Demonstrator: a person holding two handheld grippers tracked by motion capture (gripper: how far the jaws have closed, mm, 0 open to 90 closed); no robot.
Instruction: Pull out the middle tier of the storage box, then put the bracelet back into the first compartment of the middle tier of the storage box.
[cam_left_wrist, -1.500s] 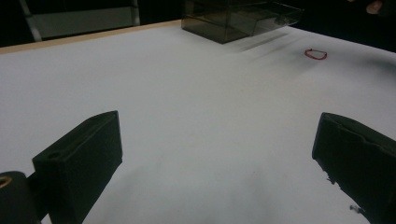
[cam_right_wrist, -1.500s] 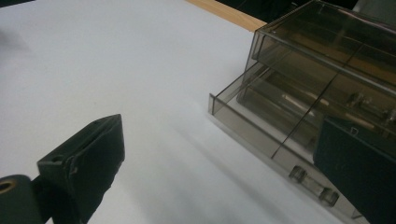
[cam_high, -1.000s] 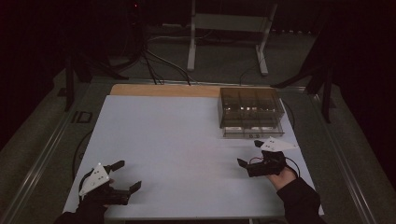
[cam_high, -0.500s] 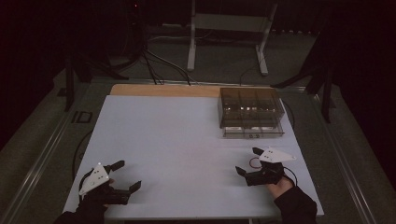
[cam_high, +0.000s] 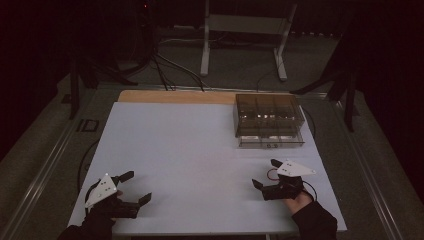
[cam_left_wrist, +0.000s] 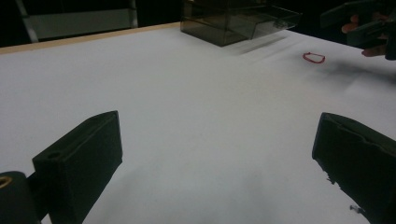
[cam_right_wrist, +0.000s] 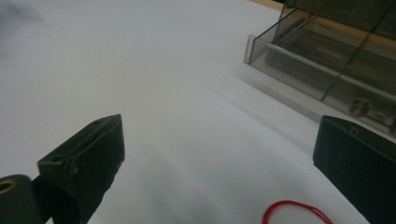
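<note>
From the high view, a person's two forearms come in at the near edge of a white rectangular table top (cam_high: 200, 150). The left gripper (cam_high: 136, 187), black with a grey three-cornered plate on top, sits near the table's near left corner with its jaws spread wide and nothing between them. The right gripper (cam_high: 266, 174), of the same build, is held near the right edge, jaws also wide apart and empty. Beyond it, toward the far right corner, stands a smoky transparent plastic drawer box (cam_high: 268, 118) with its lowest drawer pulled out toward the person. A thin red rubber band (cam_high: 270, 174) lies on the white surface by the right gripper's jaws; it is faint from up here.

In the left gripper view, the two black jaws stand far apart over bare white table. Far off, the red rubber band (cam_left_wrist: 314, 57) lies flat, with the drawer box (cam_left_wrist: 238, 18) behind it and the other gripper at the upper right edge.

In the right gripper view, the jaws are wide open. The red rubber band (cam_right_wrist: 297, 211) lies on the table between them, near the bottom edge, touching neither. The open drawer (cam_right_wrist: 322, 65) of the box sits ahead on the right.
</note>
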